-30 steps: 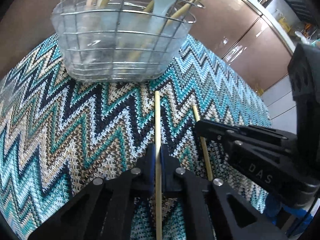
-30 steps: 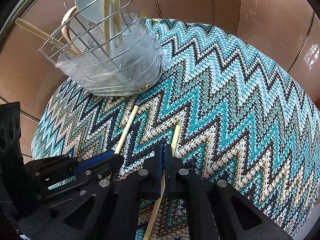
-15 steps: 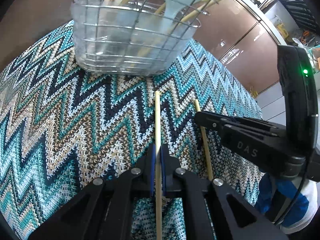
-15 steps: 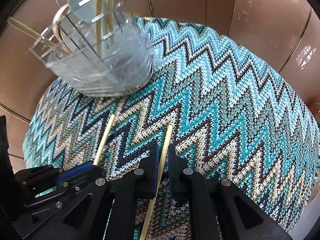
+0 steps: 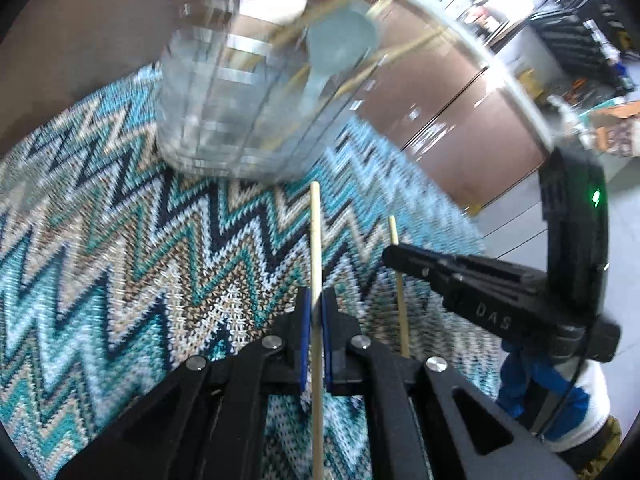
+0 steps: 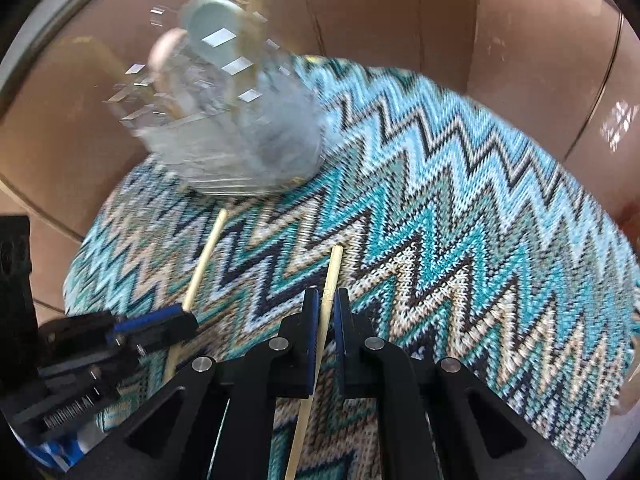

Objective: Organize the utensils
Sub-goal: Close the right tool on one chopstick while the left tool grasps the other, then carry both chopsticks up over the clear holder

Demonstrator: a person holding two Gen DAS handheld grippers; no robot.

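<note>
I see the zigzag-knit cloth [image 5: 120,260] covering the surface under both tools, with brown cabinet fronts [image 6: 380,20] behind it. At its far side stands the wire utensil basket [image 5: 236,120], blurred in both views, holding a pale blue spoon [image 5: 340,40] and several wooden sticks that lean out over its rim.

My left gripper [image 5: 315,308] is clamped on one wooden chopstick [image 5: 316,240]; the stick runs straight forward between the blue pads, its tip pointing toward the basket's base and stopping short of it. My right gripper [image 6: 327,312] is pinched on the second chopstick [image 6: 333,272], which likewise juts forward between its pads over the cloth. The two tools sit side by side, close together, their chopsticks near each other and roughly parallel, apart from the basket.
</note>
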